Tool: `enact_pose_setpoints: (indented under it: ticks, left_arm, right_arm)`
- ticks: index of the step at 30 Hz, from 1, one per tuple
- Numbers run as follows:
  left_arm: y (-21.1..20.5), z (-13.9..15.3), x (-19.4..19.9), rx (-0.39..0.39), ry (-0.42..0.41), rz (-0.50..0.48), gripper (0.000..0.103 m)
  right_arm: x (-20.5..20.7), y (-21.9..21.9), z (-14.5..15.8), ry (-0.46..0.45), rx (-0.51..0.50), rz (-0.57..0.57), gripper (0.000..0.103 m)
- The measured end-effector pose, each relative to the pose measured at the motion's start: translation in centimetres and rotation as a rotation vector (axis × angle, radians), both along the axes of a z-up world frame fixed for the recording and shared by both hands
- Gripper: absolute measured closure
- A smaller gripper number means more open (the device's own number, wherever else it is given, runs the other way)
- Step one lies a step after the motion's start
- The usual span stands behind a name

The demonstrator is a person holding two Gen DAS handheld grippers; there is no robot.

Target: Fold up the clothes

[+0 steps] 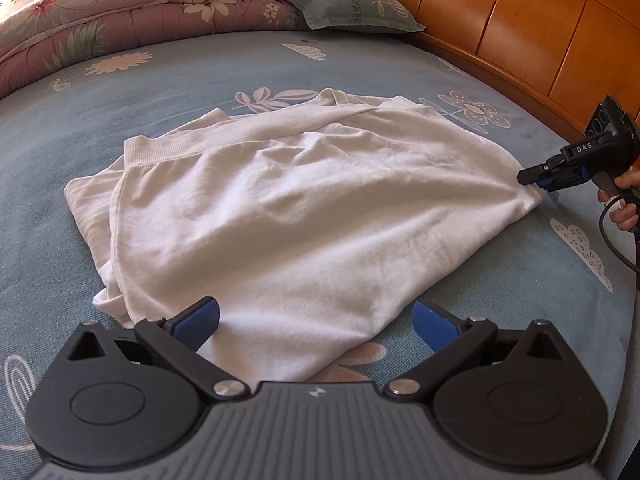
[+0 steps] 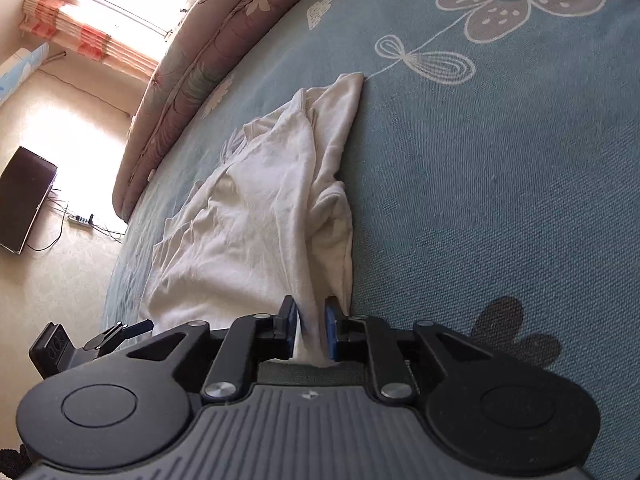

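Observation:
A white garment (image 1: 280, 208) lies partly folded on the blue flowered bed sheet (image 1: 200, 80), its ribbed hem toward the far left. My left gripper (image 1: 316, 320) is open, its blue pads either side of the garment's near edge, holding nothing. My right gripper (image 1: 532, 178) is at the garment's right corner and is shut on it. In the right wrist view the right gripper (image 2: 312, 328) pinches a fold of the white garment (image 2: 256, 216) between its blue pads. The left gripper (image 2: 120, 330) shows at the lower left there.
A folded floral quilt (image 1: 120, 12) and a grey-green pillow (image 1: 352, 0) lie at the far side of the bed. A wooden headboard (image 1: 540, 32) runs along the right. In the right wrist view the floor, a dark screen (image 2: 24, 200) and a window show at left.

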State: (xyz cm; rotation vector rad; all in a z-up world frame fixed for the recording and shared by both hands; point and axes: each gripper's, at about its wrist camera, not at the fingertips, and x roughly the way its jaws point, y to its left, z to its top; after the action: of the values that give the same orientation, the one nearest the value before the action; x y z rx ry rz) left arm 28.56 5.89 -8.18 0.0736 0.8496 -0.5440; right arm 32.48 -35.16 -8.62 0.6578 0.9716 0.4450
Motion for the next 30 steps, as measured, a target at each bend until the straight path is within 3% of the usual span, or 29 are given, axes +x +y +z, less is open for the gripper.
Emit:
enact_pose_setpoints:
  ticks: [3,8,13,15,22,26,30]
  left_arm:
    - [-0.3,0.4,0.2,-0.021,-0.015,-0.021,0.001]
    - [-1.2,0.4,1.0,-0.028,-0.024,-0.028,0.001]
    - [-1.8,0.0,1.1,-0.036,-0.026,-0.038,0.001]
    - [-1.8,-0.1,1.2,-0.032,-0.023,-0.043,0.001]
    - [-1.7,-0.5,2.2,-0.019,-0.001,-0.035,0.001]
    - [-1.1,0.3,1.6,-0.032,-0.016,-0.048,0.001]
    - [-0.9,1.8,3.4,-0.081,-0.059,-0.029,0.001]
  right_arm:
    - [1.2,0.6,2.7,-0.109,-0.093,-0.012,0.056]
    - [6.4,1.2,4.6,-0.239,-0.139,0.009,0.057]
    - [12.5,4.0,1.3,-0.184,-0.282,0.024,0.057]
    - [12.7,5.1,0.9,-0.194,-0.32,0.053,0.084]
    - [12.8,5.2,2.4,-0.252,-0.399,0.034,0.086]
    - [11.1,5.7,3.6,-0.292,-0.415,0.039,0.08]
    - [8.6,8.2,5.1,-0.375,-0.486,0.126,0.049]
